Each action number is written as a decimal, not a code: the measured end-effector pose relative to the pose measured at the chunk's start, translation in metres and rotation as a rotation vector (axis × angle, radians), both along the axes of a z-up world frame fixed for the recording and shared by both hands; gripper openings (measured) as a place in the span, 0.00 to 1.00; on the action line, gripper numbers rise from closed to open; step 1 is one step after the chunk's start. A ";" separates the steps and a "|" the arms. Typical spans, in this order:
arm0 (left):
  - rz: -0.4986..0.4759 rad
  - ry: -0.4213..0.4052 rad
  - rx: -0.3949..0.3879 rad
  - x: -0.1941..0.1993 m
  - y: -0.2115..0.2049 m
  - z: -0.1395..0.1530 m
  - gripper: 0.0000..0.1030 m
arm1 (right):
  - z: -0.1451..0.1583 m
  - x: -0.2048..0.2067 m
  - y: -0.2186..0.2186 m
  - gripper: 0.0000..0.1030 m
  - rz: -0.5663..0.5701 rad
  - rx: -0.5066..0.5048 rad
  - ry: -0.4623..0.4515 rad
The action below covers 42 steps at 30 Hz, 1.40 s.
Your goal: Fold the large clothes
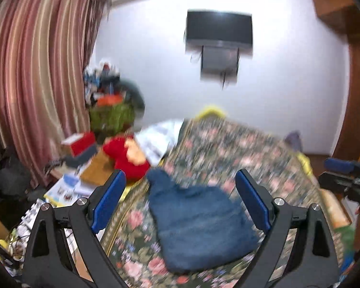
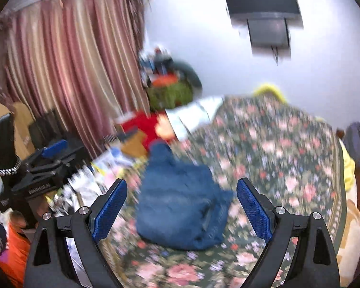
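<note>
A blue denim garment lies bunched in a compact heap on the floral bedspread; it also shows in the right wrist view. My left gripper is open and empty, held above the near part of the garment. My right gripper is open and empty, also above the garment. The right gripper shows at the right edge of the left wrist view. The left gripper shows at the left of the right wrist view. Both views are motion-blurred.
A red plush toy and boxes and papers clutter the left side beside the bed. A striped curtain hangs at left. A wall TV is ahead. A wooden wardrobe stands at right.
</note>
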<state>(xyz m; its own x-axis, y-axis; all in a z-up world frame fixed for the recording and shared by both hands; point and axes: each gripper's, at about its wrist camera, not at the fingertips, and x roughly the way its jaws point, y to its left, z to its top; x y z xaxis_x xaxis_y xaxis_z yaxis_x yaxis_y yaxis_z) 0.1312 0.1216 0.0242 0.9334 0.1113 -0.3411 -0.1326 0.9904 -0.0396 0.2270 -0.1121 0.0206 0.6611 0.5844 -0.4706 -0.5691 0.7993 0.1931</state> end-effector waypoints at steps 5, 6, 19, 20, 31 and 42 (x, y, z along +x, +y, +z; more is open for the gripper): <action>-0.016 -0.117 0.012 -0.036 -0.014 0.022 0.91 | 0.035 -0.047 -0.003 0.89 -0.046 0.063 -0.148; -0.011 -0.133 0.021 -0.042 -0.018 0.024 0.91 | 0.039 -0.056 -0.003 0.89 -0.046 0.076 -0.166; 0.015 -0.141 0.045 -0.067 -0.029 0.016 0.97 | 0.032 -0.103 0.002 1.00 -0.128 0.068 -0.210; 0.015 -0.139 0.040 -0.066 -0.029 0.016 0.97 | 0.031 -0.104 0.002 1.00 -0.131 0.060 -0.209; 0.012 -0.117 0.016 -0.064 -0.028 0.008 0.98 | 0.023 -0.099 0.005 1.00 -0.145 0.053 -0.176; 0.018 -0.099 0.008 -0.056 -0.025 0.004 0.98 | 0.021 -0.093 0.004 1.00 -0.147 0.060 -0.157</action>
